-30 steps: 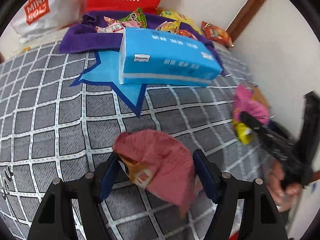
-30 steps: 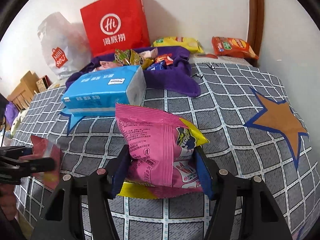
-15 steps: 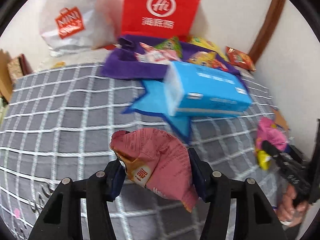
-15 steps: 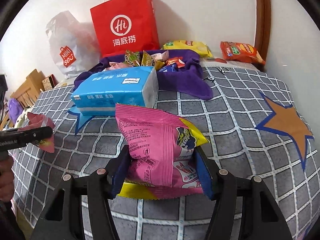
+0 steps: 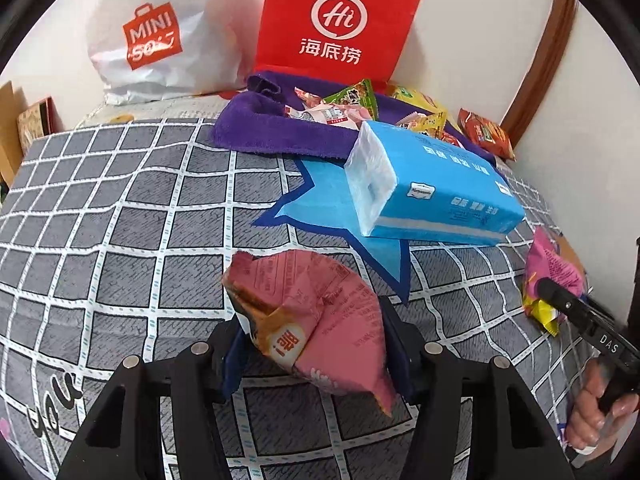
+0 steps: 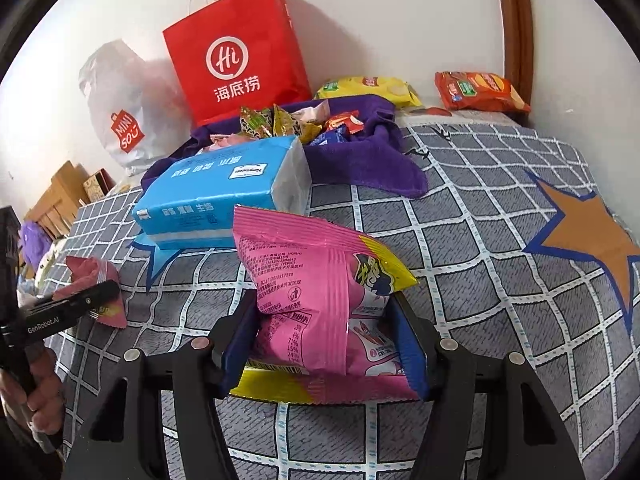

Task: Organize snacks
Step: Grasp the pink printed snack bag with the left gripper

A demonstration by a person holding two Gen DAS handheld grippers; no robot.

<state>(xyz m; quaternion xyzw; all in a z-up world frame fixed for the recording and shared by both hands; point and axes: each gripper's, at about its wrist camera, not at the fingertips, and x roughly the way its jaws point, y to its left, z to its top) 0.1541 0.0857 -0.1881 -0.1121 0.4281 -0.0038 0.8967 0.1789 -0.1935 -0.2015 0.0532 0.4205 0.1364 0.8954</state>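
left hand-held gripper (image 5: 316, 356) clamped on a crumpled dusty-pink snack packet (image 5: 308, 320), held above the grey checked bed cover (image 5: 120, 220). right hand-held gripper (image 6: 324, 344) clamped on a bright pink and yellow snack bag (image 6: 320, 280), over the same cover. blue tissue pack (image 5: 432, 188) just beyond, loose snacks (image 6: 288, 124) on a purple towel (image 6: 360, 160) behind, near a red paper bag (image 6: 240, 60).

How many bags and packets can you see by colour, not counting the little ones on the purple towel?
Pink crinkly snack packets: 2, one in the left gripper, one bright pink in the right gripper
Red: 2, paper shopping bag, chip packet
Yellow chip packet: 1
White plastic bag: 1
Blue tissue pack: 1
Total: 7
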